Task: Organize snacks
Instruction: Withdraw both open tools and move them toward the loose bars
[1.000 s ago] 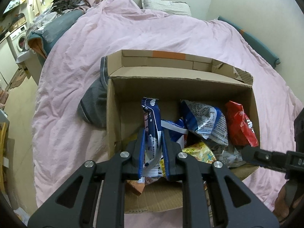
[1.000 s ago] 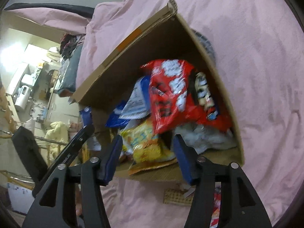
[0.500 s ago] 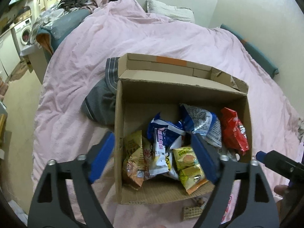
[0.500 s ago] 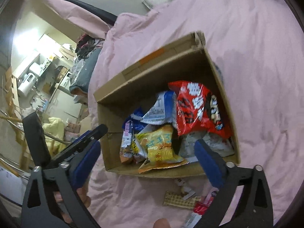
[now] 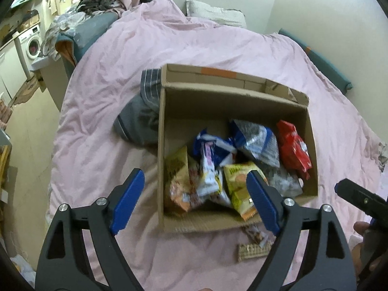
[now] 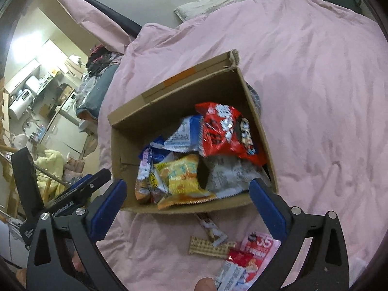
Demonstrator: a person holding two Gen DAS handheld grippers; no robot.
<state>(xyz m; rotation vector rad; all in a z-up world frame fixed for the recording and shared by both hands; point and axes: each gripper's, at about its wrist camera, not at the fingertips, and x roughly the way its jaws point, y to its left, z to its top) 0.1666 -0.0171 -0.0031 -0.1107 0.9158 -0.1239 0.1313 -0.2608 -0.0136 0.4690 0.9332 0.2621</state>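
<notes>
An open cardboard box [image 5: 184, 111] [image 6: 135, 121] lies on a pink bed cover and holds several snack packs: a red bag [image 5: 293, 150] [image 6: 225, 131], a yellow pack [image 5: 238, 181] [image 6: 181, 174], a blue-white bar [image 5: 207, 167] [image 6: 145, 165] and a silver-blue bag [image 5: 254, 143]. My left gripper [image 5: 195, 201] hangs open above the box's near edge, with nothing between its pads. My right gripper [image 6: 186, 208] is open too, above the front rim. Loose snacks lie in front of the box: a wafer pack [image 6: 208, 246] [image 5: 252, 251], a thin bar [image 6: 211, 228] and a pink-red packet [image 6: 252, 252].
A grey garment [image 5: 140, 118] lies against the box's left side. A pillow [image 5: 213, 14] sits at the head of the bed. Past the bed's left edge are piled clothes [image 5: 97, 2] and a washing machine [image 5: 31, 43]. A fingertip [image 6: 203, 283] shows at the bottom.
My left gripper let go of the blue-white bar, which now lies in the box, and opened wide. Both grippers drew back and up from the box; the right one opened fully.
</notes>
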